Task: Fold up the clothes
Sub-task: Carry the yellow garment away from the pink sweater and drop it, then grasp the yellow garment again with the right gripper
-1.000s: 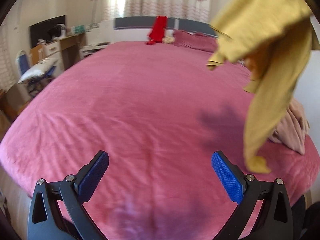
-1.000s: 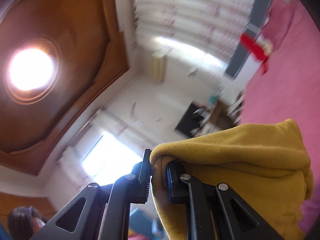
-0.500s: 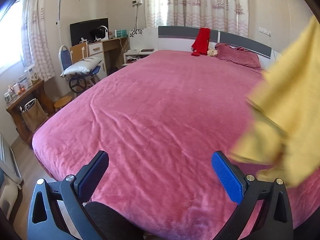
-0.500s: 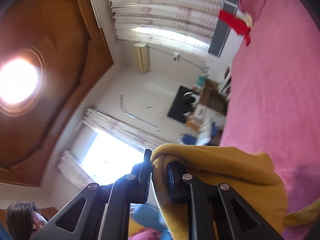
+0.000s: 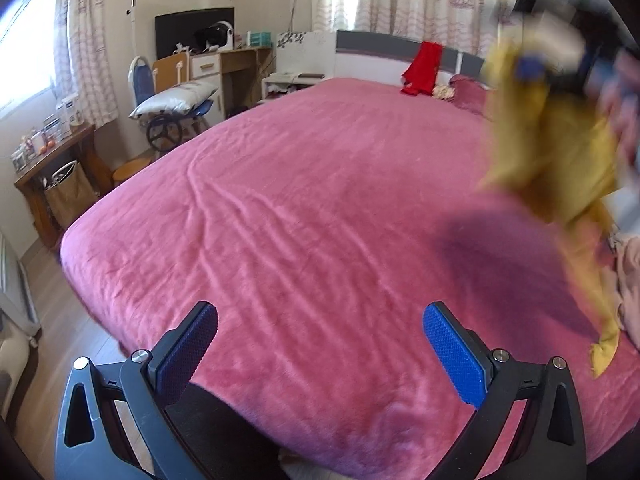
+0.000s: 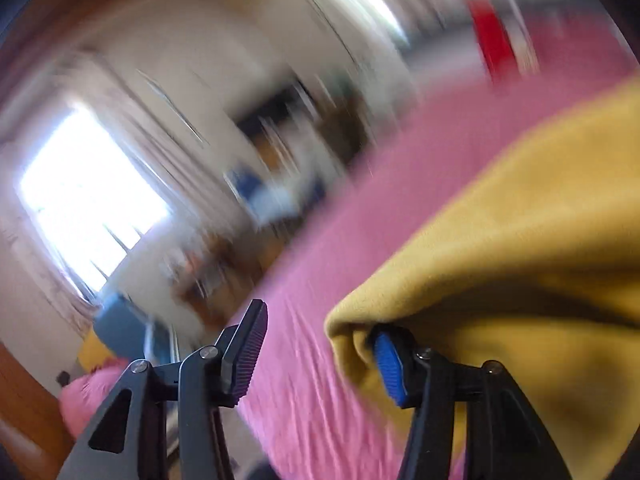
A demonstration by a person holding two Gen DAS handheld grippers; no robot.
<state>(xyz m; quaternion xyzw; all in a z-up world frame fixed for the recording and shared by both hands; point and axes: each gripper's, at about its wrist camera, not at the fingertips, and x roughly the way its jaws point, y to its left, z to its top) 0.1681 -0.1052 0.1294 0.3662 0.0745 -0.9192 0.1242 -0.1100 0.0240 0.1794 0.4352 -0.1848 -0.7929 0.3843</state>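
- Left gripper [image 5: 320, 346], lower frame: fingers spread wide, holding nothing, above pink bed [image 5: 304, 208].
- Right gripper [image 6: 320, 354]: fingers parted, yellow garment [image 6: 520, 240] draped over right finger only.
- Garment hanging at right edge, blurred.

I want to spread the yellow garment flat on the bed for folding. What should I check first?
1. Right gripper clamped on the yellow garment: not ok. The jaws stand apart and the cloth only drapes over one finger.
2. Left gripper free to take a second corner: ok. It is open and empty.
3. Bed has room for spreading: ok. The middle of the pink cover is bare.
4. Garment's hanging end clear of the pink clothes pile: cannot tell. They are close together and blurred.
5. Which part of the garment is held: cannot tell. Motion blur hides it.
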